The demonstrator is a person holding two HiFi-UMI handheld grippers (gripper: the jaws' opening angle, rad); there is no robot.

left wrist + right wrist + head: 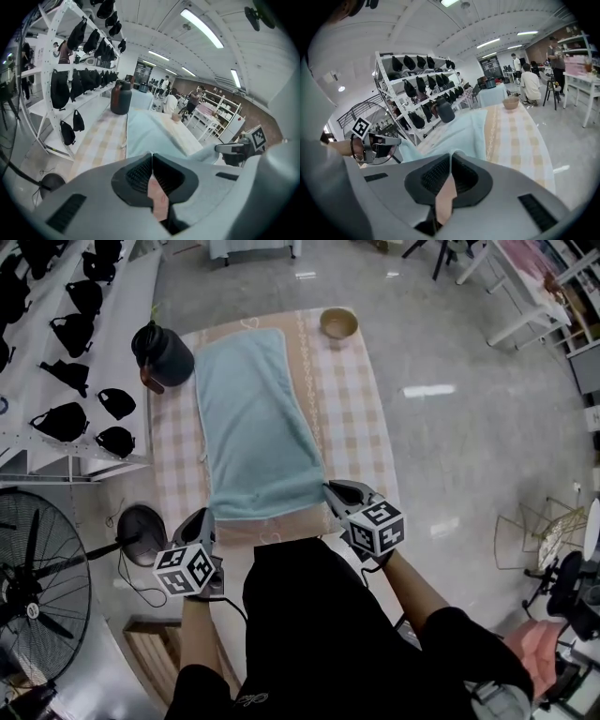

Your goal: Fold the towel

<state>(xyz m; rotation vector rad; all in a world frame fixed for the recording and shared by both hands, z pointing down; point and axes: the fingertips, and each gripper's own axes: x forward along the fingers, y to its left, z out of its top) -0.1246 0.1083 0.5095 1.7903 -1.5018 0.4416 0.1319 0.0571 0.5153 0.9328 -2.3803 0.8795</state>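
Head view: towel (248, 418) lies flat and lengthwise on the checked tabletop (352, 399), far end toward the bowl (338, 322), jug (164, 354) beside its left edge. You've got the left gripper (208, 517) at the near left corner and the right gripper (330, 488) at the near right corner, one per corner, probably so the near edge comes up level for the fold. Left gripper view: the left gripper (151, 157) has its jaws together, apparently pinching towel (150, 133) fabric at the tips; the cloth rises toward the right gripper (229, 149). Right gripper view: the right gripper (451, 157) is likewise closed on the towel (459, 129) edge, with the other corner lifted at the left gripper (389, 140).
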